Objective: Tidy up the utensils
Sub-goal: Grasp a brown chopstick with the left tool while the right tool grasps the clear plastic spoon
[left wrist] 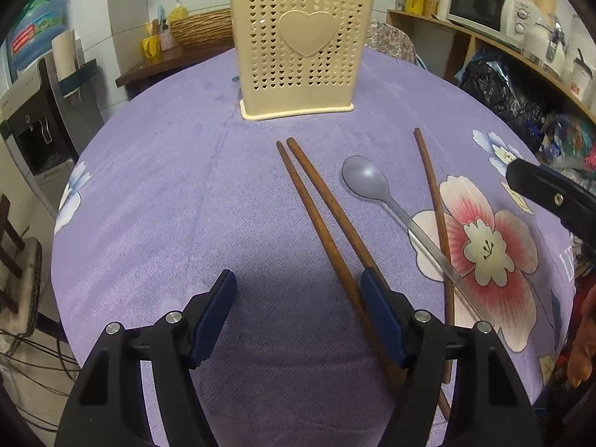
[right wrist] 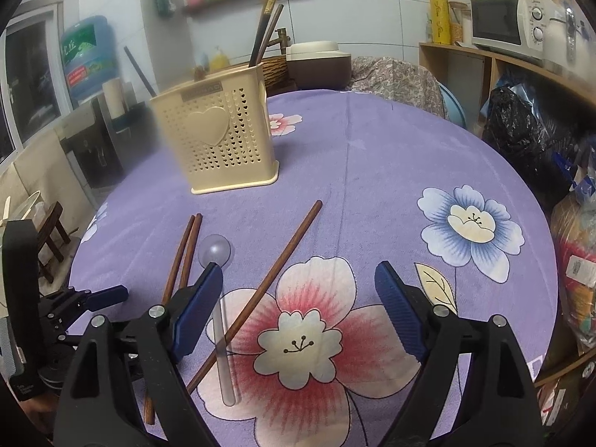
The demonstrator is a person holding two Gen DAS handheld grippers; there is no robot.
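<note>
The lower ends of the paired chopsticks (left wrist: 320,219) vanish under the left gripper (left wrist: 298,320), whose jaws gape wide, holding nothing. Only the right wrist view shows chopsticks standing inside the holder (right wrist: 218,141). The spoon (right wrist: 219,298) lies before the holder, across a single chopstick (right wrist: 275,272) on the purple tablecloth (right wrist: 372,171). The right gripper (right wrist: 298,309) is wide open, empty.
</note>
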